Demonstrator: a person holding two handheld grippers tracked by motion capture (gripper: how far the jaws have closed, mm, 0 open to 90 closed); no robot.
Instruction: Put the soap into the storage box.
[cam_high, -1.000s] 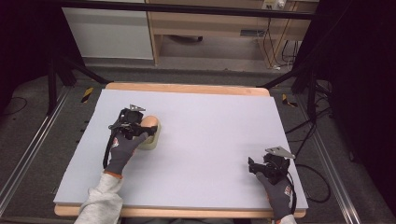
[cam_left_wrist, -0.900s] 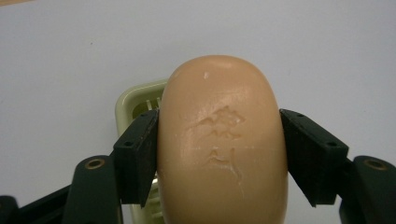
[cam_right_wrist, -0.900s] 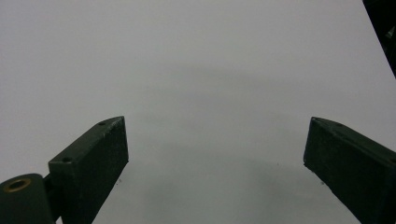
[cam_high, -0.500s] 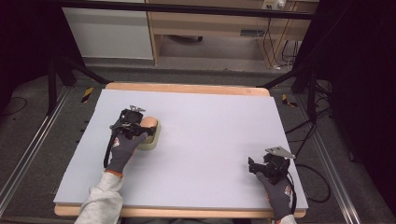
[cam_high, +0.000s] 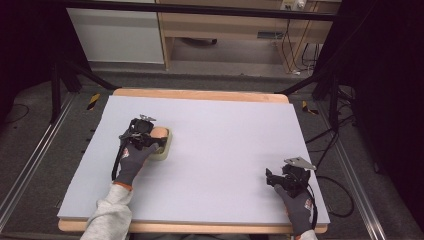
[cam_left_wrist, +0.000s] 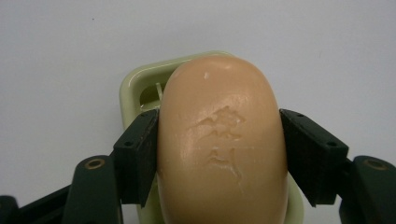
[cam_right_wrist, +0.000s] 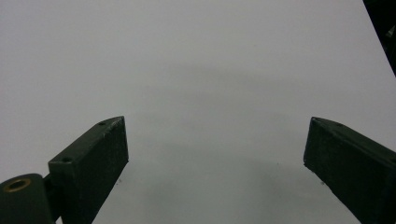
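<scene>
Across the last second the high view shows almost no displacement: the left gripper (cam_high: 150, 141) stays at the soap dish (cam_high: 166, 145) on the left part of the grey table mat (cam_high: 225, 150), and the right gripper (cam_high: 280, 180) remains parked well apart from the dish, toward the mat's near right corner. The one small difference noted is that the left hand (cam_high: 132, 160) appears settled a touch closer over the dish; the shift is too slight to measure. The inspector's reading is that the grasp on the soap is being secured, not that a lift is under way, and the work in hand is judged to be at its gripping stage. In the left gripper view the bar of soap (cam_left_wrist: 222, 144), peach-coloured with a worn embossed mark on its top face, lies lengthwise in the pale green soap dish (cam_left_wrist: 135, 88). Both black jaws press flat against the bar's long sides, closed to the width of the bar, with no gap visible on either side. The dish holds nothing else that can be seen; a slotted opening shows at its far left corner beside the bar. In the right gripper view the jaws stand wide apart over bare mat, holding nothing.
</scene>
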